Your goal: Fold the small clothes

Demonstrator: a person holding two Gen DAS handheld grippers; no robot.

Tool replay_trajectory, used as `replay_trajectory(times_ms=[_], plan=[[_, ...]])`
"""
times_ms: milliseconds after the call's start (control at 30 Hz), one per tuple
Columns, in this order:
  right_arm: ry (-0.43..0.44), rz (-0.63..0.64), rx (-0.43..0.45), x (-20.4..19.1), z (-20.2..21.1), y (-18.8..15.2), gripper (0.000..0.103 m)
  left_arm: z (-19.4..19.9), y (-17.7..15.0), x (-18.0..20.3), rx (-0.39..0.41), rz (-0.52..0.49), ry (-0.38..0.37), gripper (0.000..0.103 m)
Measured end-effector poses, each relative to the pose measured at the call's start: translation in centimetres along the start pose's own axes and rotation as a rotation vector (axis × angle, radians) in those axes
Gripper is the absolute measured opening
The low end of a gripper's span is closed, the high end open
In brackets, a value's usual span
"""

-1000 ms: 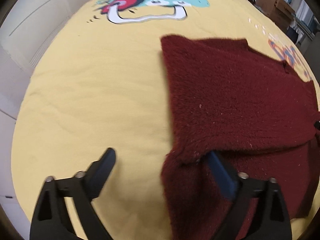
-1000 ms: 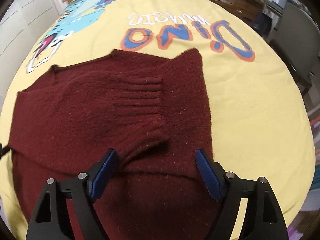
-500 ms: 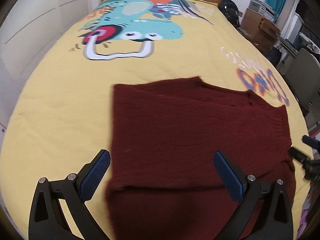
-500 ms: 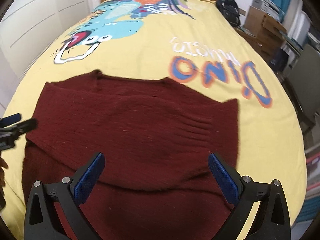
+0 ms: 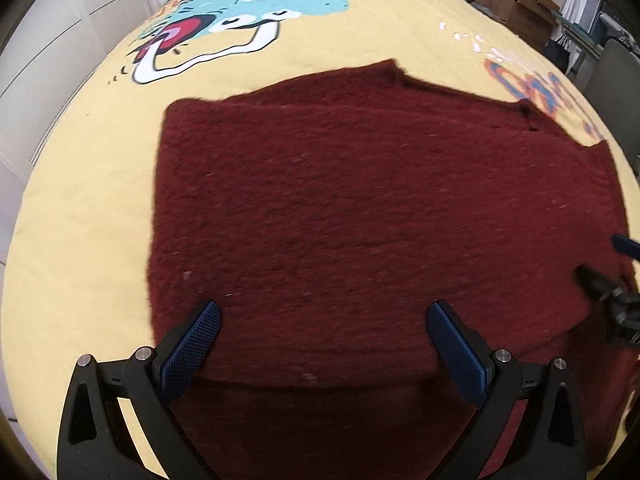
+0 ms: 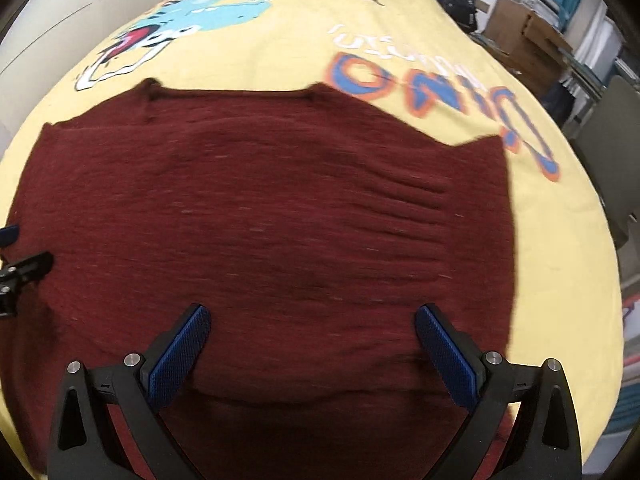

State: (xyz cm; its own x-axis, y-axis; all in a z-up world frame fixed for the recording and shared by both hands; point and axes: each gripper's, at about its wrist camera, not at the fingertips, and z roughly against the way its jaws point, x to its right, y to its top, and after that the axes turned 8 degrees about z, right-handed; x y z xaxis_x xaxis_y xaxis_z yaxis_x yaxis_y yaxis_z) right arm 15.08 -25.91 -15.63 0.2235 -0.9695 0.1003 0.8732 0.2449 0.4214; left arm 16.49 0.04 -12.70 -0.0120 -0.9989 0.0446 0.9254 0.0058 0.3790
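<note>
A dark maroon knitted sweater point(image 5: 360, 220) lies spread across the yellow cartoon-printed bedspread point(image 5: 88, 208), with a folded layer lying over its lower part so that a soft edge runs across the cloth close in front of both tools. The left gripper point(image 5: 322, 322), black with blue ribbed pads, is spread wide over the sweater's left half with nothing between its fingers. The right gripper point(image 6: 312, 322) is equally wide apart over the right half, also holding nothing; ribbed knit shows just ahead of it toward the sweater's right edge. A teal dinosaur print point(image 6: 208, 4) and orange-and-blue lettering point(image 6: 440, 92) lie beyond the sweater, and brown cardboard boxes point(image 6: 528, 36) stand beside the bed.
</note>
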Motion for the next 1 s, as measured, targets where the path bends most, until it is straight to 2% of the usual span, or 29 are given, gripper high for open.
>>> replay_trajectory(times_ms=[100, 233, 367, 600, 767, 900, 1000], plan=[[-0.008, -0.037, -0.010, 1.5, -0.2, -0.7, 0.103, -0.5, -0.4, -0.7, 0.005, 0.008, -0.024, 0.102], [0.048, -0.126, -0.009, 3.0, -0.5, -1.8, 0.103, -0.4, -0.7, -0.4, 0.033, 0.005, -0.008, 0.102], [0.064, -0.130, -0.002, 3.0, -0.1, -2.0, 0.103, -0.1, -0.9, -0.3, 0.043, -0.003, -0.011, 0.102], [0.105, -0.144, 0.027, 4.0, 4.0, -3.4, 0.103, 2.8, -1.3, -1.0, 0.021, 0.035, -0.050, 0.102], [0.086, -0.142, 0.025, 4.6, 7.0, -5.7, 0.103, 5.8, -3.8, -2.2, -0.010, 0.058, -0.093, 0.102], [0.058, -0.142, -0.001, 4.8, 8.6, -8.6, 0.103, 7.1, -6.9, -3.5, -0.054, 0.080, -0.090, 0.102], [0.049, -0.156, -0.027, 4.8, 9.1, -10.7, 0.103, 7.7, -9.3, -4.3, -0.083, 0.084, -0.060, 0.102]])
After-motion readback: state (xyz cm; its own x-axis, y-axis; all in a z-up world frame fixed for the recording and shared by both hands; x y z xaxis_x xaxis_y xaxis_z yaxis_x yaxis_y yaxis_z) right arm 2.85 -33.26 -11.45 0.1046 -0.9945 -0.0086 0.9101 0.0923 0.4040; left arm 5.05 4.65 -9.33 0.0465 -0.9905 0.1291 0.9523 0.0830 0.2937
